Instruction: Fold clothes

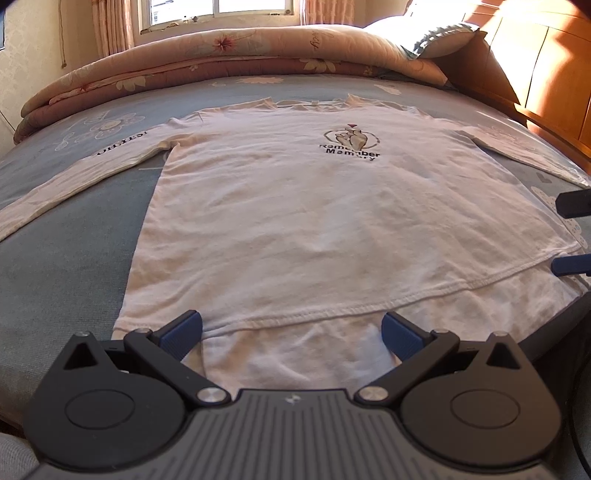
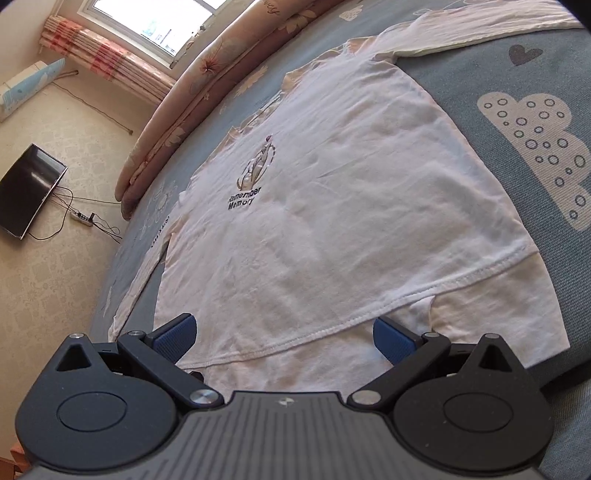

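**Both tongs wide over the near hem**

The left gripper (image 1: 291, 332) stands wide apart, holding nothing, poised over the near hem of the shirt (image 1: 295, 206). The right gripper (image 2: 284, 338) is likewise wide and empty, near the same hem but further right; its fingers (image 1: 574, 236) show at the right edge of the left wrist view.

The shirt lies front up and flat on the bed (image 1: 66, 266), collar at the far end, with the left sleeve (image 1: 74, 173) spread out leftward and the right sleeve (image 2: 480, 26) rightward. A folded quilt (image 1: 221, 55) lies beyond the collar.

The risk: the hem shows two layers, the back one reaching nearer than the front. A shallow pinch would likely catch only one, so the other drags and bunches. Uneven lifting by the two tongs would skew the fold.
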Demonstrator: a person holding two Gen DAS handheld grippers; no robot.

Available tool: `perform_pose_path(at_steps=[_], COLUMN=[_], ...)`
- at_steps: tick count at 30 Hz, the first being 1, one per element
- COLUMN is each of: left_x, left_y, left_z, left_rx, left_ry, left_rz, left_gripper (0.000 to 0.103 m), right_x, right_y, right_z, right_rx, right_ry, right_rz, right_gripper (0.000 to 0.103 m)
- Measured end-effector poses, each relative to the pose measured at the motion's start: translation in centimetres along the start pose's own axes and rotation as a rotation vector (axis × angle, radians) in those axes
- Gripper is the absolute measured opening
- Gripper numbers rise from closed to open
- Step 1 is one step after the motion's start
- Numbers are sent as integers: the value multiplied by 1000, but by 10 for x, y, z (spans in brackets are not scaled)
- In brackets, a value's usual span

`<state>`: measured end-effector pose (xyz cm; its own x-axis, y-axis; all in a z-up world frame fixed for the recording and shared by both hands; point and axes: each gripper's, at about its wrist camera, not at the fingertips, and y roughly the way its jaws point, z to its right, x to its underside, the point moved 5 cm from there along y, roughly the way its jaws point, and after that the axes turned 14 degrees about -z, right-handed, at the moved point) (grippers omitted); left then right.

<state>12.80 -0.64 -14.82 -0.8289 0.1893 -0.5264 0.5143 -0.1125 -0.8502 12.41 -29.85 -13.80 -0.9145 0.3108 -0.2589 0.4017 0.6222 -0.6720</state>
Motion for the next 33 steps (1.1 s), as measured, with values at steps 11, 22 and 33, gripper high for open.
perform_pose_path(at_steps=[11,22,33], left_x=[-9,-8,4], left_y=[-27,-11,-9], left_z=[24,58,75], left_rx=[80,157,258], left_ry=[98,159,227], left_rz=[-3,-22,-79], left_gripper=[102,102,102], right_x=[13,15,9], right_y=[-19,-19,3], right_z=[11,1,-13], right_rx=[14,15,11], right_ry=[17,-12,-88], right_rz=[29,32,-5], right_gripper=[103,103,103])
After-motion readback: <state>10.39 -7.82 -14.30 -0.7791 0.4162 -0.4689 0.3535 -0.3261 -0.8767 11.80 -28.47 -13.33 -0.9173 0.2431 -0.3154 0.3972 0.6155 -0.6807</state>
